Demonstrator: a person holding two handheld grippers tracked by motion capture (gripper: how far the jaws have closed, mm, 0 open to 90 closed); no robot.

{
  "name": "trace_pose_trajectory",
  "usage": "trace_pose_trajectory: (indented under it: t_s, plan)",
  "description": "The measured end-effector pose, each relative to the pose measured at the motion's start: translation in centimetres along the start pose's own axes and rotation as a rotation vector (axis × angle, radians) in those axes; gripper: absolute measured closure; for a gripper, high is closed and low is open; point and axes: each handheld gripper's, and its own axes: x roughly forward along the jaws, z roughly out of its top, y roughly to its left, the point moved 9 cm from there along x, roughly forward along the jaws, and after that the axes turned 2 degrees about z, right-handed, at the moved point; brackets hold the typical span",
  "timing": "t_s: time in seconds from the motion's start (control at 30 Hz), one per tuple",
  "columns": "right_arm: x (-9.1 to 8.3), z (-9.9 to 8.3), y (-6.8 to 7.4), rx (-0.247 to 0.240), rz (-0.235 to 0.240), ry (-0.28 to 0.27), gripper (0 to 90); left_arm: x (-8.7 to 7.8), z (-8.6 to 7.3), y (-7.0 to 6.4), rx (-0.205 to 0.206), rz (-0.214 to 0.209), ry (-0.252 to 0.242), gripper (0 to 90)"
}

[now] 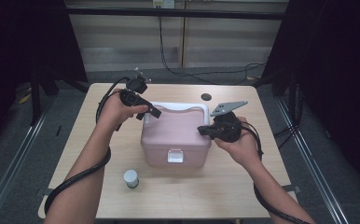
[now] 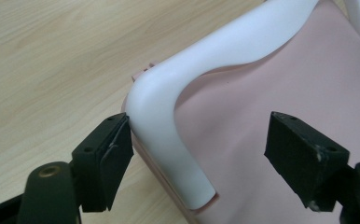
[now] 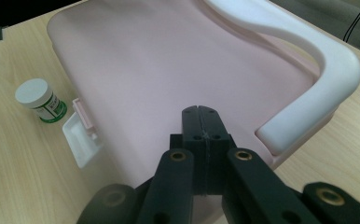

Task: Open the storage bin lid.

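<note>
A pink plastic storage box (image 1: pixel 176 135) with a closed lid sits near the middle of the light wooden tabletop (image 1: pixel 234 186). A white carrying handle (image 1: pixel 180 107) lies folded down flat along the far edge of its lid, and a white latch (image 1: pixel 175 156) sits on the front wall facing the person.

The left gripper (image 1: pixel 152 112) hovers at the box's far left corner. In the left gripper view its jaws are spread wide on either side of the handle's curved corner (image 2: pixel 159 107); the jaw on the left of that view is touching or nearly touching the outer side of the bend, while the other stands well apart over the pink lid (image 2: pixel 243 107).

The right gripper (image 1: pixel 204 130) is at the box's right edge, with its grey three-cornered plate (image 1: pixel 228 108) above it. In the right gripper view its jaws are pressed together with nothing between them, their tips over the lid (image 3: pixel 169 60) just inward of the handle's right end (image 3: pixel 308 107); whether they touch the lid cannot be told.

A small jar (image 1: pixel 131 178) with a white cap and green label stands upright on the tabletop in front of the box and to its left, apart from it. A dark round hole (image 1: pixel 206 97) shows in the tabletop behind the box.
</note>
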Motion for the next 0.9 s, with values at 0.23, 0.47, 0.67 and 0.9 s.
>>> trace_pose_trajectory:
  t_s: [0.23, 0.47, 0.67, 0.9]
  plan:
    - [0.0, 0.0, 0.0, 0.005, -0.002, 0.0, 90.0, -0.5, -0.1, -0.1, 0.01, 0.005, -0.021, 25.5]
    - [0.3, 0.2, 0.2, -0.001, -0.02, 0.012, 90.0, -1.2, 0.0, -0.4, 0.007, 0.017, -0.019, 26.6]
    - [0.4, 0.3, 0.1, 0.005, -0.025, 0.018, 90.0, -2.4, -0.1, -0.9, 0.012, 0.002, -0.039, 29.7]
    - [0.4, 0.3, 0.2, 0.005, -0.029, 0.017, 90.0, -3.4, -0.5, -1.3, 0.039, -0.013, -0.048, 33.6]
